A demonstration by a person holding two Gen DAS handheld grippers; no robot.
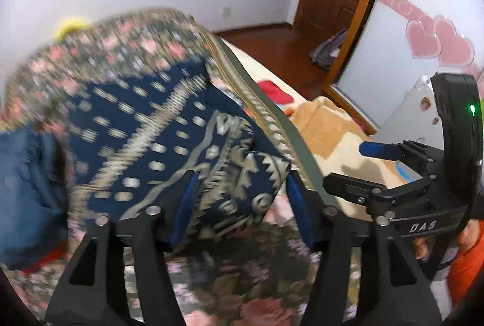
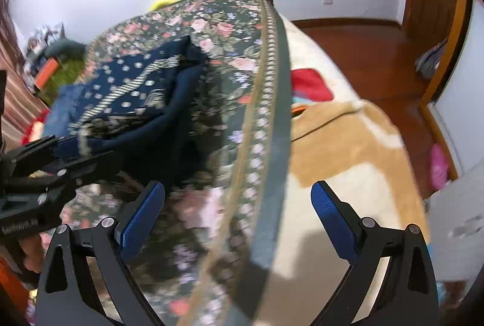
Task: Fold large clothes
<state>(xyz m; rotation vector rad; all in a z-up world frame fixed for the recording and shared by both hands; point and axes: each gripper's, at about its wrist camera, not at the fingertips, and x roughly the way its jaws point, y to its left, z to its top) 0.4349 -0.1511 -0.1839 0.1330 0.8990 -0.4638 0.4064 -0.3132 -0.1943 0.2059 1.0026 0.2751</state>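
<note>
My left gripper (image 1: 239, 192) has its jaws clamped on a corner of the navy garment (image 1: 145, 138), which lies on the floral cover (image 2: 230, 59) on the bed (image 2: 348, 144). From the right wrist, the garment (image 2: 136, 93) runs long from that grip at lower left away toward the far end of the bed. The left gripper (image 2: 69, 150) shows side-on there. My right gripper (image 2: 239, 220) hangs with jaws wide apart, holding nothing, over the cover's edge. Motion blur smears the print; the garment's far end is hard to make out.
</note>
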